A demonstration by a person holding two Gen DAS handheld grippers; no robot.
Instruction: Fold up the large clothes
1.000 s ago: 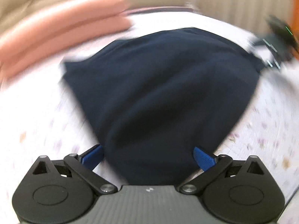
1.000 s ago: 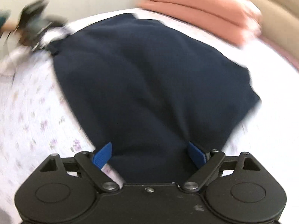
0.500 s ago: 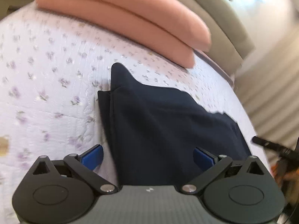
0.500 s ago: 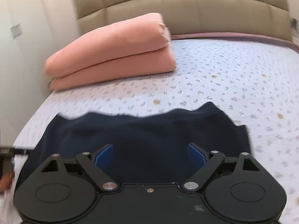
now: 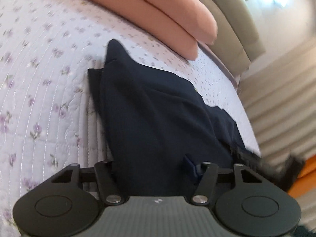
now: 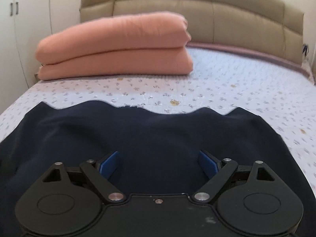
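Looking along the right gripper [image 6: 158, 164], blue pads [image 6: 109, 165] standing wide apart with nothing pinched, over a navy garment [image 6: 150, 132] spread across the lower half from 8 to 4 o'clock, wavy far edge toward 12. Beyond, at 11 o'clock, a folded salmon-pink quilt [image 6: 116, 45] lying on the floral bedspread [image 6: 246, 83], well apart from the garment. Behind that, a beige padded headboard [image 6: 227, 9] at 12 to 2, and white wardrobe doors [image 6: 29, 29] at 10.

Black hand-held gripper [image 6: 158, 164], blue pads [image 6: 109, 165], silver screws
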